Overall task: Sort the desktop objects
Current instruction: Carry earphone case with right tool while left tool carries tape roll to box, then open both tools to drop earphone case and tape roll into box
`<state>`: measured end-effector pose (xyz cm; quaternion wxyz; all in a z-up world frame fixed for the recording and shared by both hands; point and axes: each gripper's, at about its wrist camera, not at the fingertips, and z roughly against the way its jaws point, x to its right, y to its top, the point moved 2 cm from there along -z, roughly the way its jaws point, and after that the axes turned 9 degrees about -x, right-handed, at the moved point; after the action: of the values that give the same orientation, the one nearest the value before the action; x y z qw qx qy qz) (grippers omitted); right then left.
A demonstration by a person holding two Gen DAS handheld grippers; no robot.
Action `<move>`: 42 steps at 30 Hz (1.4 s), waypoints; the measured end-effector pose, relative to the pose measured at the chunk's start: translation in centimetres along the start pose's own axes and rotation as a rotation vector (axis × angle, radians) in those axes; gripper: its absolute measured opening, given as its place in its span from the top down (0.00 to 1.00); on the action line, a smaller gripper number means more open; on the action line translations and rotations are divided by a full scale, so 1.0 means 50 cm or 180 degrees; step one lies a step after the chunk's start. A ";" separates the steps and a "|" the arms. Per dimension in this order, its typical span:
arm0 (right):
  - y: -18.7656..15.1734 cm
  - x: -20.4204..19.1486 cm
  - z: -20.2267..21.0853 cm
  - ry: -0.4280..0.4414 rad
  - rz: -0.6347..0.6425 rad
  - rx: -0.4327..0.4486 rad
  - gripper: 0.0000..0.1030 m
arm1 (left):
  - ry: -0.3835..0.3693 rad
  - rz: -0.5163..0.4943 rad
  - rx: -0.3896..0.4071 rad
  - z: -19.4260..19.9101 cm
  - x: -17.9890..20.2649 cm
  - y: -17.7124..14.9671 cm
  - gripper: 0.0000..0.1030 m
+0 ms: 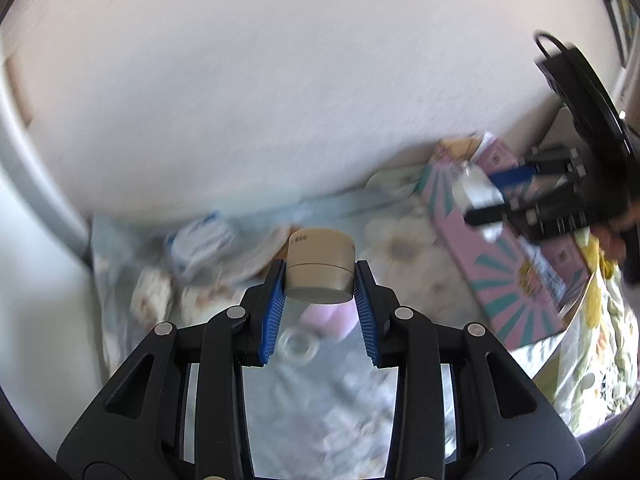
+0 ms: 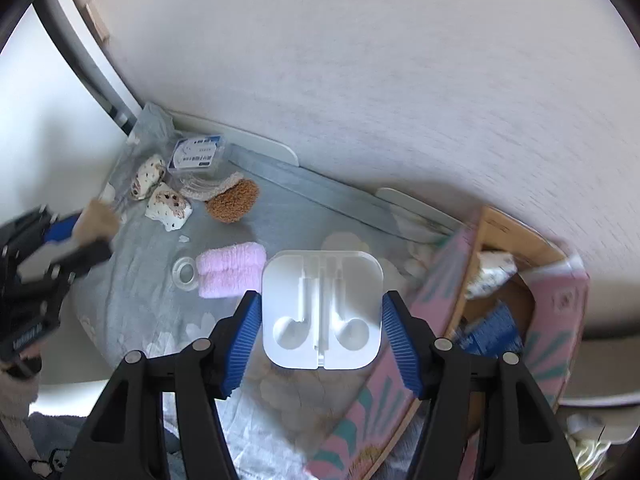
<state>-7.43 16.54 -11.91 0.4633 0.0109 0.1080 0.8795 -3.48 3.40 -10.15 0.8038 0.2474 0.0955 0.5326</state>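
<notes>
My left gripper (image 1: 320,282) is shut on a beige round jar (image 1: 320,266), held in the air above the grey floral cloth (image 1: 320,408). My right gripper (image 2: 321,322) is shut on a white square earphone tray (image 2: 322,310), lifted beside the pink cardboard box (image 2: 436,328). In the left wrist view the right gripper (image 1: 486,196) hangs over that pink box (image 1: 504,276) with the white tray (image 1: 476,192) between its fingers. From the right wrist view, the left gripper (image 2: 90,226) shows at the left edge with the beige jar (image 2: 98,216).
On the cloth (image 2: 132,312) lie a pink folded towel (image 2: 230,270), a clear tape ring (image 2: 186,273), a brown fuzzy puff (image 2: 234,200), two speckled white packets (image 2: 168,202), and a blue-labelled clear case (image 2: 198,156). The pink box holds a blue item (image 2: 490,330). A white wall rises behind.
</notes>
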 end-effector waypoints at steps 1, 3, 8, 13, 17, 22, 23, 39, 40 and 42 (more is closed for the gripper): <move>-0.012 0.009 0.011 0.0003 -0.0062 0.0033 0.44 | -0.0039 -0.0024 0.0008 0.000 0.011 0.017 0.70; -0.035 0.017 0.017 0.0015 -0.0170 0.0078 0.44 | -0.0121 -0.0112 0.0076 0.002 0.043 0.059 0.70; -0.082 0.072 0.035 -0.0011 -0.0531 0.0168 0.44 | -0.0305 -0.0374 0.0140 -0.011 0.132 0.146 0.70; -0.143 0.135 0.054 -0.0086 -0.0835 0.0189 0.44 | -0.0478 -0.0713 0.0097 -0.048 0.242 0.204 0.70; -0.198 0.181 0.052 -0.0088 -0.1120 0.0173 0.44 | -0.0678 -0.0902 -0.0016 -0.090 0.327 0.229 0.70; -0.257 0.213 0.041 -0.0094 -0.1417 0.0133 0.44 | -0.0856 -0.1094 -0.0214 -0.149 0.423 0.234 0.70; -0.267 0.217 0.037 -0.0083 -0.1455 0.0118 0.44 | -0.0885 -0.1118 -0.0285 -0.167 0.441 0.231 0.70; -0.306 0.260 -0.026 0.0162 -0.1843 0.0052 0.44 | -0.0781 -0.1340 -0.0673 -0.298 0.525 0.222 0.70; -0.305 0.261 -0.028 0.0193 -0.1869 0.0049 0.44 | -0.0761 -0.1349 -0.0688 -0.298 0.524 0.223 0.70; -0.300 0.265 -0.033 0.0218 -0.1924 0.0055 0.44 | -0.0718 -0.1339 -0.0779 -0.300 0.523 0.228 0.66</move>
<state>-2.99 35.27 -17.58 0.7001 -0.0474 0.1293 0.7007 -8.11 35.01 -14.45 0.9263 0.1809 -0.0104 0.3304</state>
